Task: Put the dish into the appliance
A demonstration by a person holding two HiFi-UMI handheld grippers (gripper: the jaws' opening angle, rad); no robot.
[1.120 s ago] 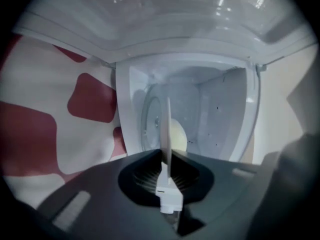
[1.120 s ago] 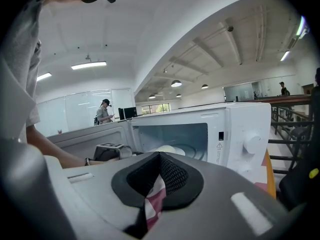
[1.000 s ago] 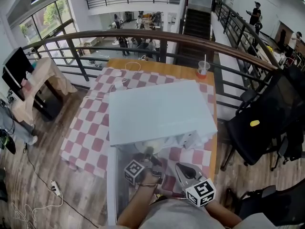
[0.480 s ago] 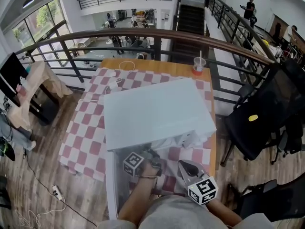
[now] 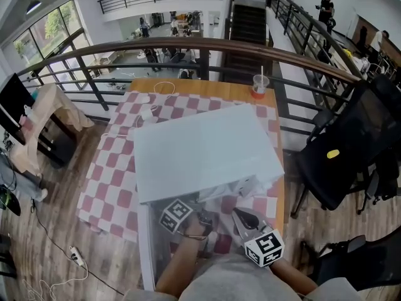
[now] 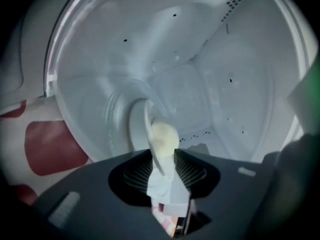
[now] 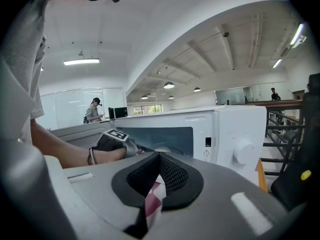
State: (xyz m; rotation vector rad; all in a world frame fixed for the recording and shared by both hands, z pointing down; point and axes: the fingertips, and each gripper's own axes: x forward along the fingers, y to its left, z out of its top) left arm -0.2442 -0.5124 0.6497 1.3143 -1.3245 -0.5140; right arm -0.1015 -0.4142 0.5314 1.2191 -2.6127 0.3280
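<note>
The left tool (image 6: 164,166) is inside the appliance (image 5: 200,149). Its jaws are opening, and the thin rim of the dish (image 6: 137,129) stands between them, no longer pinched as far as I can see. To do this release well, I would let both pads come free of the rim and only then pull the tool straight back, low and level, so that it does not drag or tip the dish or knock the cavity wall (image 6: 210,74). The right tool (image 7: 159,166) waits outside in front of the appliance, jaws together on nothing.

The dish is white, round and shallow, seen almost edge-on. It seems to rest on the round centre of the cavity floor. A pale cream patch lies near the rim; I cannot tell what it is.
</note>
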